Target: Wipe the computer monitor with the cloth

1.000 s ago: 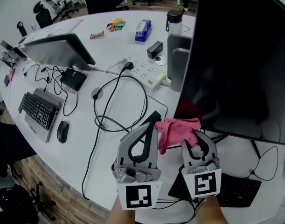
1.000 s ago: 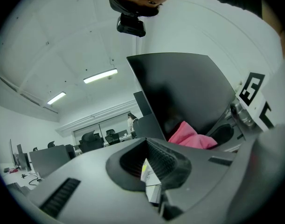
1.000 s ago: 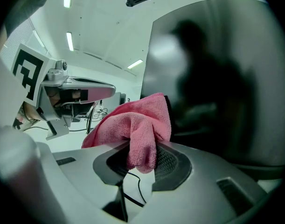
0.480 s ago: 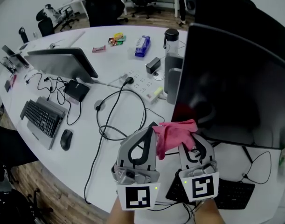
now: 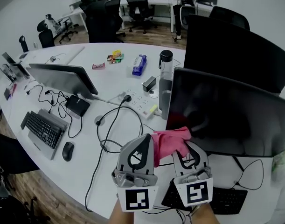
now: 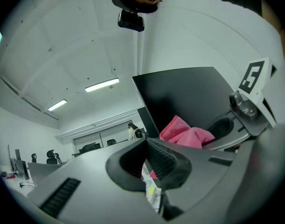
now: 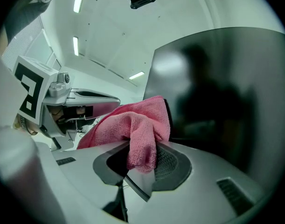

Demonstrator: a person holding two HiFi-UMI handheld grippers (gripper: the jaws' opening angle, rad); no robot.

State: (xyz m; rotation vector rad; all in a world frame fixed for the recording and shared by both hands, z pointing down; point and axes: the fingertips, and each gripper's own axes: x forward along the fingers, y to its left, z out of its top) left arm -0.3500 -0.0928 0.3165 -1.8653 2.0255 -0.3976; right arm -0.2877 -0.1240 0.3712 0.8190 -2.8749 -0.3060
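Pink cloth (image 5: 170, 141) is pinched in my right gripper (image 5: 185, 147) by the monitor's (image 5: 226, 111) lower left corner; my left gripper (image 5: 143, 146) is closed and empty; wiping looks not yet begun

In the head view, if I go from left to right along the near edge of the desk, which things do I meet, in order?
Grey keyboard → mouse → left claw → right claw, which grips the cloth.
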